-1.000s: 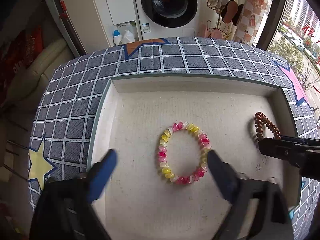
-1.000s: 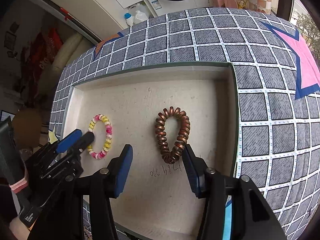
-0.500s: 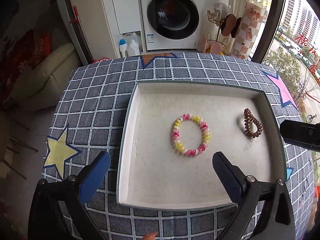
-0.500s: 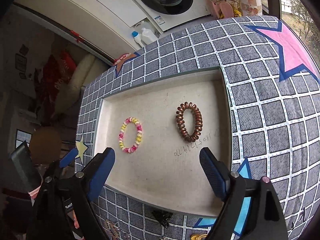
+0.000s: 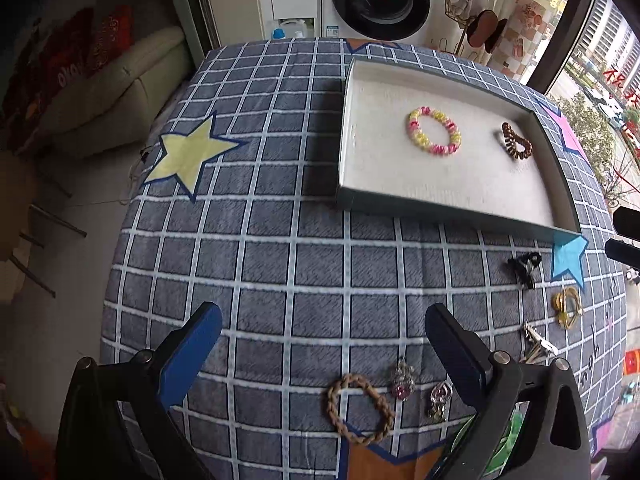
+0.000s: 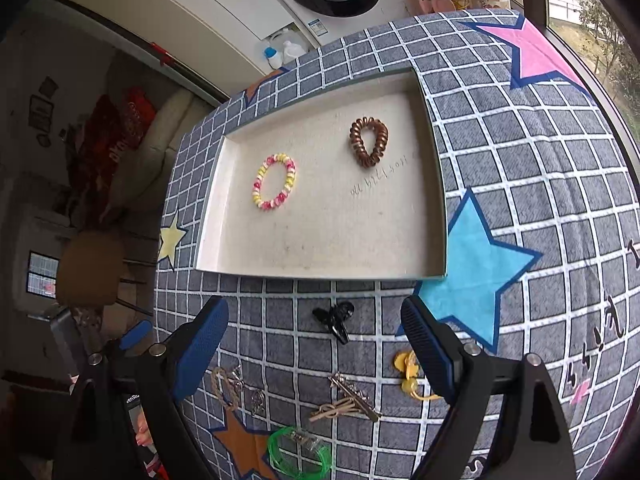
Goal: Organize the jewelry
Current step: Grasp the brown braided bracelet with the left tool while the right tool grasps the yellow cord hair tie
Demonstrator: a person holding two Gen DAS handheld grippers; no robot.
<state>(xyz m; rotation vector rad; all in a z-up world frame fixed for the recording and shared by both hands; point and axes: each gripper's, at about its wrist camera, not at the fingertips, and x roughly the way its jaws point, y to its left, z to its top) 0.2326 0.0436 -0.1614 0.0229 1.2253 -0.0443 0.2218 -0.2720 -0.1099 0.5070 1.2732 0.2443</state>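
tablecloth: woven cloth, matt
tray: rough matt lining
brown hair tie: glossy plastic coil
fingers: ribbed blue pads

The left gripper hangs wide open above the checked cloth. A braided bracelet lies between its fingers.

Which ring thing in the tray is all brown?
The brown spiral hair tie, on the tray's right side. The other loop in there, the beaded bracelet, is pink and yellow.
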